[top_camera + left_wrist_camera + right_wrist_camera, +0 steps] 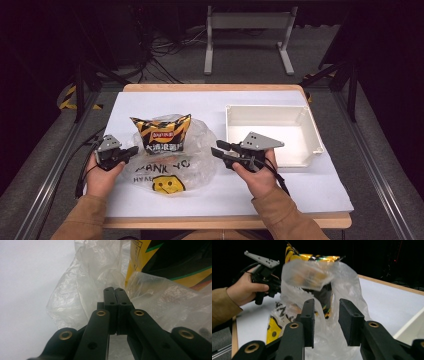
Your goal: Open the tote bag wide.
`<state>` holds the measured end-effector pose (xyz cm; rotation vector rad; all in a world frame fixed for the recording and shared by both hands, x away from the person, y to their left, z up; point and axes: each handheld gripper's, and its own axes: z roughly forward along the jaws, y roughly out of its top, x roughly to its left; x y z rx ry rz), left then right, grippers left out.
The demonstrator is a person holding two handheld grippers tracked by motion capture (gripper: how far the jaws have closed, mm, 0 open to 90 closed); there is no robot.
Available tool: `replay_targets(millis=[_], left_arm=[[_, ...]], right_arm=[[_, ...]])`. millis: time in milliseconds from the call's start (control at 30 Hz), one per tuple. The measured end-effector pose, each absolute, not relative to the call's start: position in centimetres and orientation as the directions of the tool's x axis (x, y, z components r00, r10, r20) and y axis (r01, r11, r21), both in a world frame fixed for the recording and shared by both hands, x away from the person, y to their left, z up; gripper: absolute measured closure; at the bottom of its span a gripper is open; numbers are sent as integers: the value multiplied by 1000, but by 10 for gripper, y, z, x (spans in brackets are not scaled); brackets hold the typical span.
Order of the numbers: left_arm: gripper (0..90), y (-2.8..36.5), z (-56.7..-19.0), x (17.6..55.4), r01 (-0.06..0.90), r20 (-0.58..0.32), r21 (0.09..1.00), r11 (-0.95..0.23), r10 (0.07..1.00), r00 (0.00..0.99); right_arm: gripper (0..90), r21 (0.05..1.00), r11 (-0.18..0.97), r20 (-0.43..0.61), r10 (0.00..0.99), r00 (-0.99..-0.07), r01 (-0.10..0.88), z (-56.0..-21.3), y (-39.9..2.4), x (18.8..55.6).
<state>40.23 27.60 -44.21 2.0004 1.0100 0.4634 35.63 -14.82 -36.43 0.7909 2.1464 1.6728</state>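
High view: white table cover (300, 185) evenly lit from overhead, slightly overexposed; surroundings v. dark, floor dim. Shadows soft, short. Overall res. low, mild softness.
Left gripper view: bright, washed-out background; near parts of the black jaws out of focus.
Right gripper view: background black; plastic bag (319, 277) motion-blurred at top, w/ pale glare on film.

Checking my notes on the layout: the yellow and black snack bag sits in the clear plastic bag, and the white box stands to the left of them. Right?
Not quite. The white box stands to the right of the plastic bag, as the high view shows. The snack bag does sit in the plastic bag.
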Motion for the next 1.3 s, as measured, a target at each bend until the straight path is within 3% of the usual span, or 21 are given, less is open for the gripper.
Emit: replay_targets(millis=[633, 767, 833, 967, 1300], left_arm=[[886, 279, -440, 401, 486, -55, 815, -315, 793, 607], [884, 280, -440, 401, 488, -57, 814, -315, 793, 607], [882, 279, -440, 401, 490, -58, 813, -314, 794, 605], [882, 279, -440, 401, 489, -56, 813, -316, 793, 607], [878, 280, -440, 400, 492, -58, 810, -319, 792, 608]], right_arm=[[603, 969, 127, 91, 614, -784, 212, -329, -127, 374], [543, 970, 142, 68, 621, -781, 198, -326, -117, 379], [439, 970, 142, 66, 632, -772, 199, -327, -110, 384], [328, 960, 151, 89, 633, -769, 235, -333, -102, 393], [226, 940, 231, 36, 662, -749, 250, -356, -87, 405]])
